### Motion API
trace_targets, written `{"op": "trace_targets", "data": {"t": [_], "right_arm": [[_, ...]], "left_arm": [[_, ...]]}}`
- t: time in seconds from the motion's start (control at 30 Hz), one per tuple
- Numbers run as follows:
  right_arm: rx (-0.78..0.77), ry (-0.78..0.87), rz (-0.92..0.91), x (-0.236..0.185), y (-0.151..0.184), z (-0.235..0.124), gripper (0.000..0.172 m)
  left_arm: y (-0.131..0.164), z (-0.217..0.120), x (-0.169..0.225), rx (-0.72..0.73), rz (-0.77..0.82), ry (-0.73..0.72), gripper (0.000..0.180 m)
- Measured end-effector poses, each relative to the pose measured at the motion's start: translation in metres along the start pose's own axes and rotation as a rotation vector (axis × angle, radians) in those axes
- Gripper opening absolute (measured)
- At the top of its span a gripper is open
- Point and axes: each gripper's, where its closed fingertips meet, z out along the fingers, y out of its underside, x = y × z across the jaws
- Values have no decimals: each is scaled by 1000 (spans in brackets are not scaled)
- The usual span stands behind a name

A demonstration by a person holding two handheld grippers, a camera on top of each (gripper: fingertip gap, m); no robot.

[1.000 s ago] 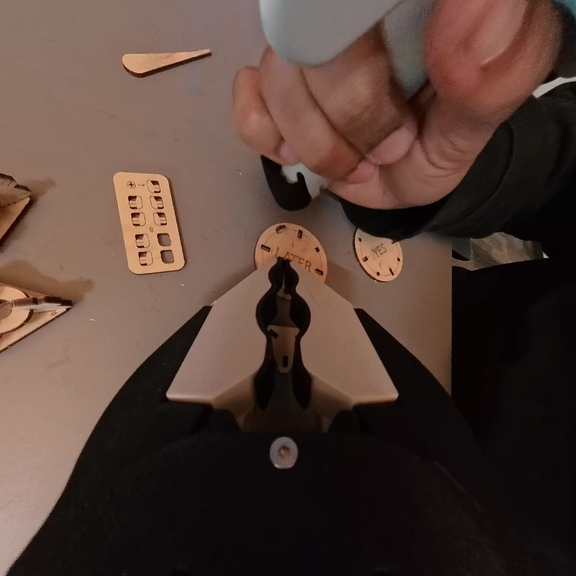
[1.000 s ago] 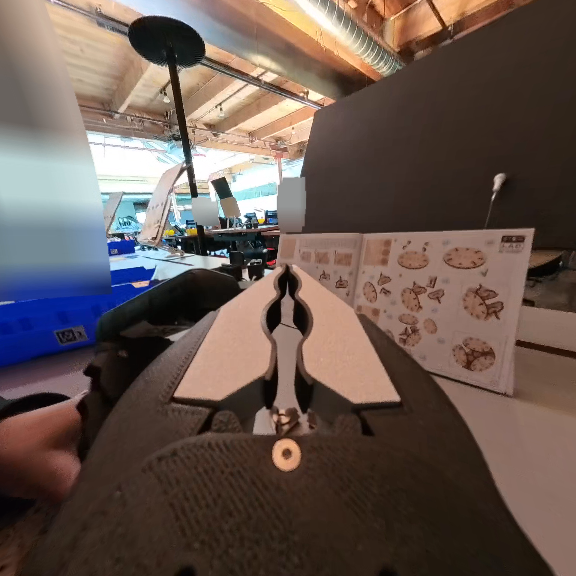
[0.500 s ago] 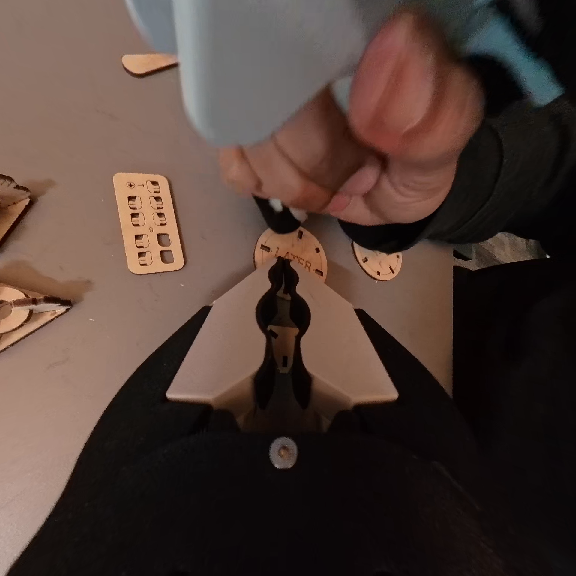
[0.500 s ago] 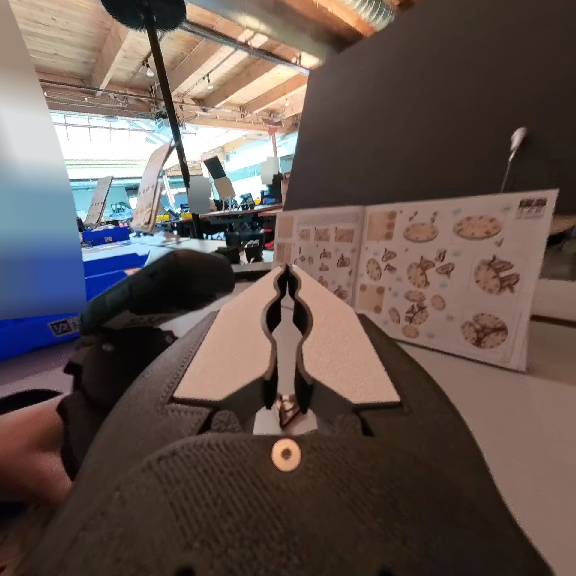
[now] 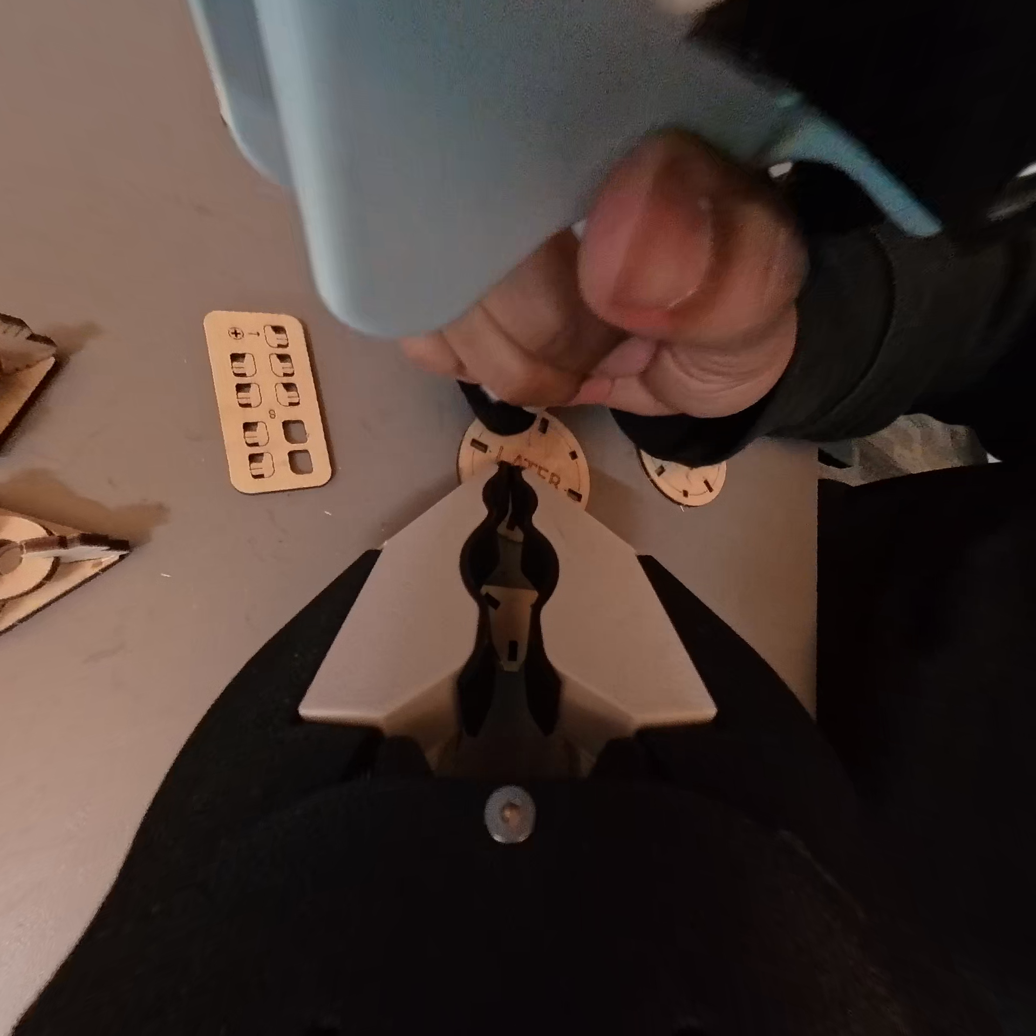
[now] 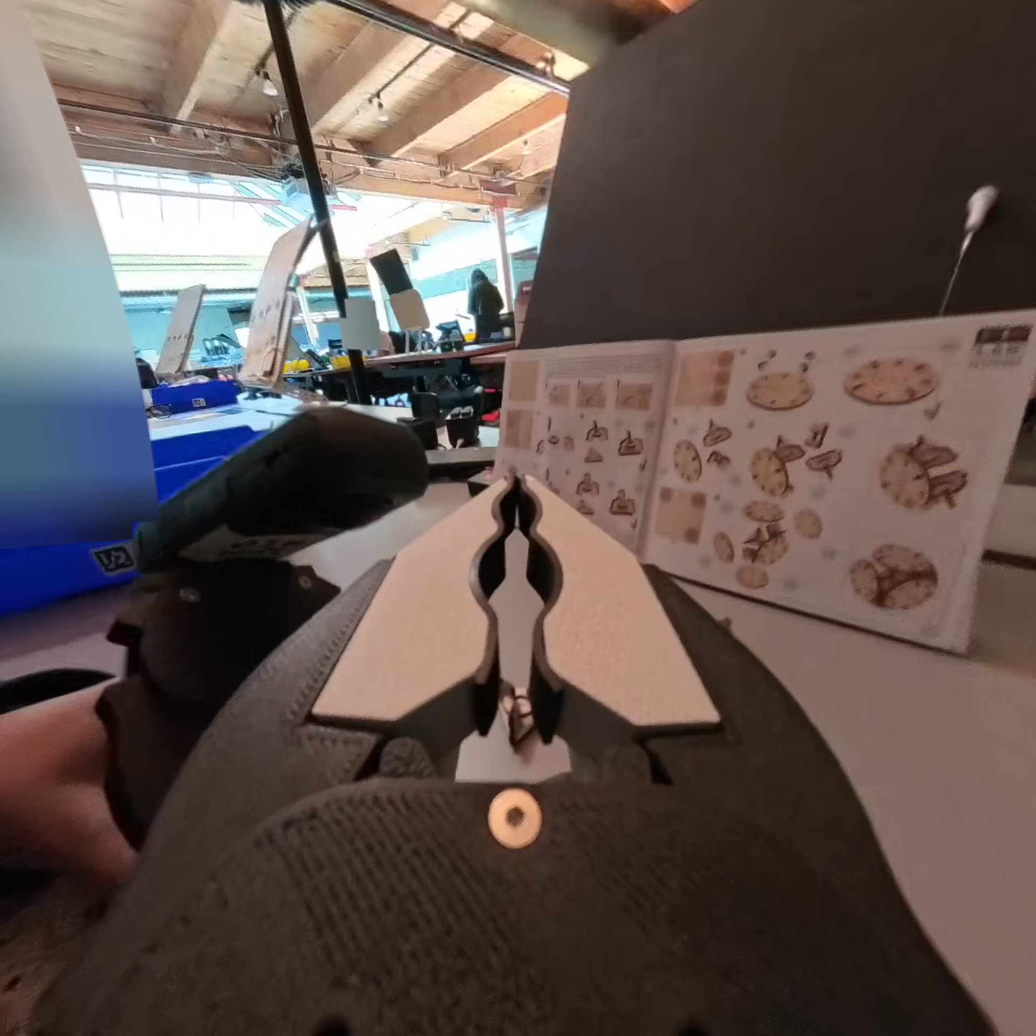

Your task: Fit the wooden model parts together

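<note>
My left gripper point(image 5: 507, 476) points down at the grey table point(image 5: 140, 701), its tips just over a round wooden disc point(image 5: 552, 468). Its pads are shut on a thin pale wooden piece with small slots point(image 5: 507, 614), which shows through the gap between the fingers. A hand point(image 5: 644, 336) holding the pale blue handle point(image 5: 448, 168) of my right gripper hangs above that disc. A black part under the hand point(image 5: 496, 417) covers the disc's far edge. My right gripper point(image 6: 516, 482) is shut and points level at an open picture booklet point(image 6: 813, 476). A small brown bit point(image 6: 518, 715) shows deep between its fingers.
A wooden card with small cut-outs point(image 5: 266, 401) lies left of the disc. A second disc point(image 5: 687, 482) lies to the right, half under a dark sleeve point(image 5: 869, 347). Wooden assemblies point(image 5: 33, 566) sit at the left edge. The table edge point(image 5: 815, 616) is at the right. A dark board point(image 6: 785, 168) stands behind the booklet.
The hand with the blue handle has come down and nearer over the disc, and now covers the far wooden piece and part of the second disc. My right gripper has drawn closer to the booklet. My left gripper has not moved.
</note>
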Motion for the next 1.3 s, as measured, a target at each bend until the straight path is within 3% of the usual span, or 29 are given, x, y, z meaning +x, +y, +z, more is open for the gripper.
{"op": "trace_targets", "data": {"t": [0.1, 0.2, 0.37, 0.47, 0.63, 0.7, 0.87, 0.97, 1.1, 1.2, 1.3], "right_arm": [[66, 19, -14, 3, -25, -5, 0], [-25, 12, 13, 4, 6, -4, 0], [65, 21, -44, 1, -26, -9, 0], [-40, -8, -16, -3, 7, -4, 0], [53, 20, -29, 2, -22, -6, 0], [-16, 17, 5, 3, 5, -1, 0], [58, 16, -29, 0, -22, -2, 0], [-33, -8, -2, -4, 8, 2, 0], [51, 22, -37, 1, -19, -2, 0], [-28, -9, 28, -2, 7, 0, 0], [21, -27, -54, -12, -10, 1, 0]], "left_arm": [[0, 0, 0, 0, -4, 3, 0], [0, 0, 0, 0, 2, -2, 0], [0, 0, 0, 1, -4, 1, 0], [0, 0, 0, 0, -1, -3, 0], [0, 0, 0, 2, -3, -2, 0], [0, 0, 0, 2, 1, -7, 0], [0, 0, 0, 3, -7, -2, 0], [0, 0, 0, 4, -3, -6, 1], [0, 0, 0, 4, -11, 0, 1], [0, 0, 0, 3, -5, -5, 1], [0, 0, 0, 4, -11, -1, 1]]}}
